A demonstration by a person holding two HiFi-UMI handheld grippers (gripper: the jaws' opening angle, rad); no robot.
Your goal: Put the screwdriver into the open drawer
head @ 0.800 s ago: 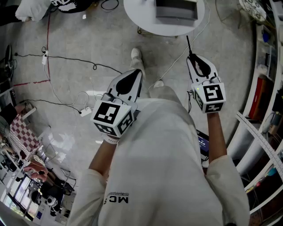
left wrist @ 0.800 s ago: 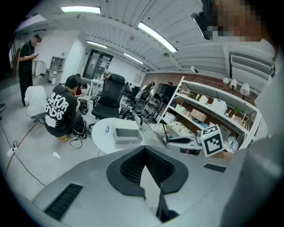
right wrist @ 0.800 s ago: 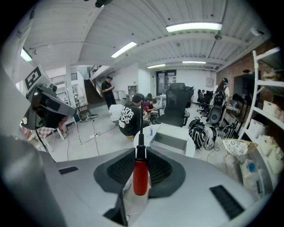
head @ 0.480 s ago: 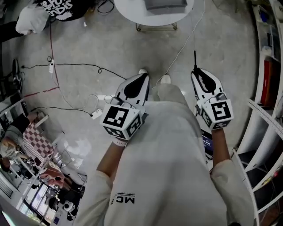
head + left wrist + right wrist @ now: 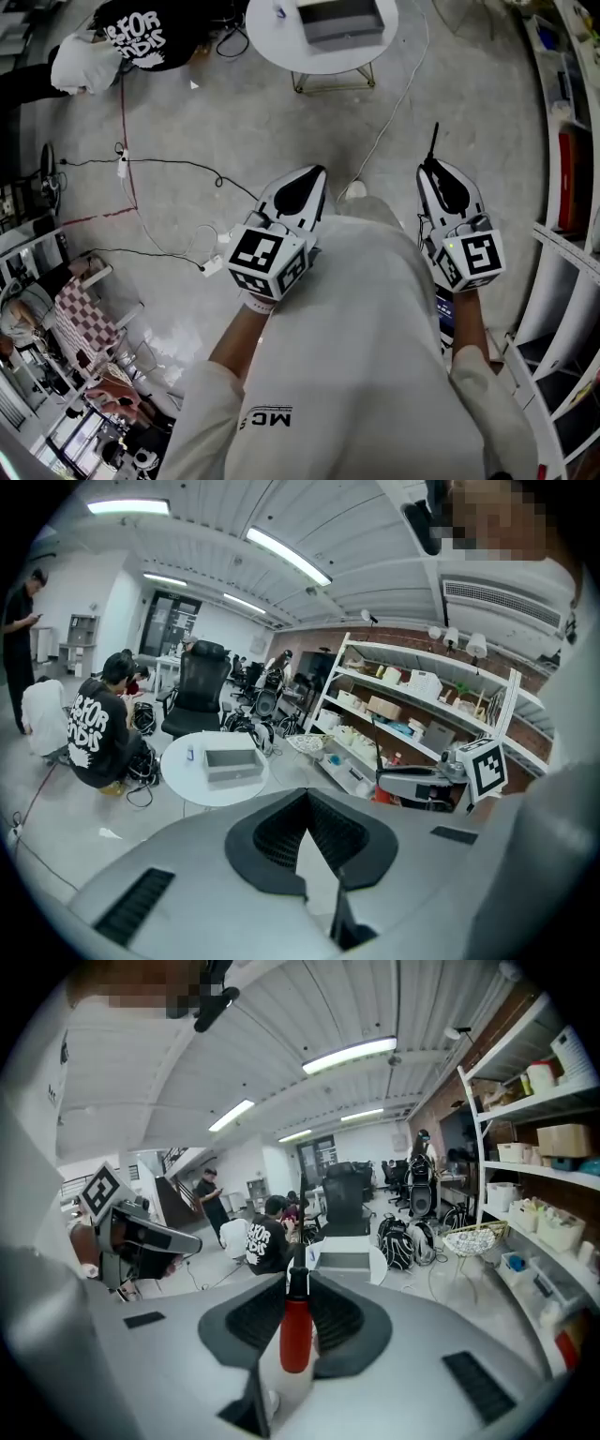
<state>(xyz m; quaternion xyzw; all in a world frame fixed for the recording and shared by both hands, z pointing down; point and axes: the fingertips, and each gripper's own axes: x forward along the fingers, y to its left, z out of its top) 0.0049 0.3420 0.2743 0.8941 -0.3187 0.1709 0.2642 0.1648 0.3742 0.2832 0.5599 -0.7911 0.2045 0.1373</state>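
So the right gripper (image 5: 434,169) is clamped on the screwdriver (image 5: 294,1335). It has the red handle pinched between the pads, with the shaft poking straight out past the tips. The left gripper (image 5: 317,172) has its jaws pressed together with nothing in them, so it's basically a passenger here.

The drawer (image 5: 343,37) sits open side up around the middle of the round table (image 5: 281,49), well apart from both grippers with open floor (image 5: 216,103) in between. My read is that the step in hand is just the carry.

Tips for doing it well:
- Keep the grip as is, since the handle looks seated square.
- Walk up to the near edge of the table and bring the shaft over the drawer's wall, not into it.
- Tilt it flat inside the drawer before letting go so it doesn't bounce out.

Stuff to watch:
- A white cable (image 5: 389,112) runs across the floor from the table's near edge toward the feet, so it's a trip risk.
- A dark cable (image 5: 178,164) lies off to the left.
- A person (image 5: 141,36) in a black shirt sits low by the table's left edge.
- The shelves (image 5: 562,141) crowd the right side.
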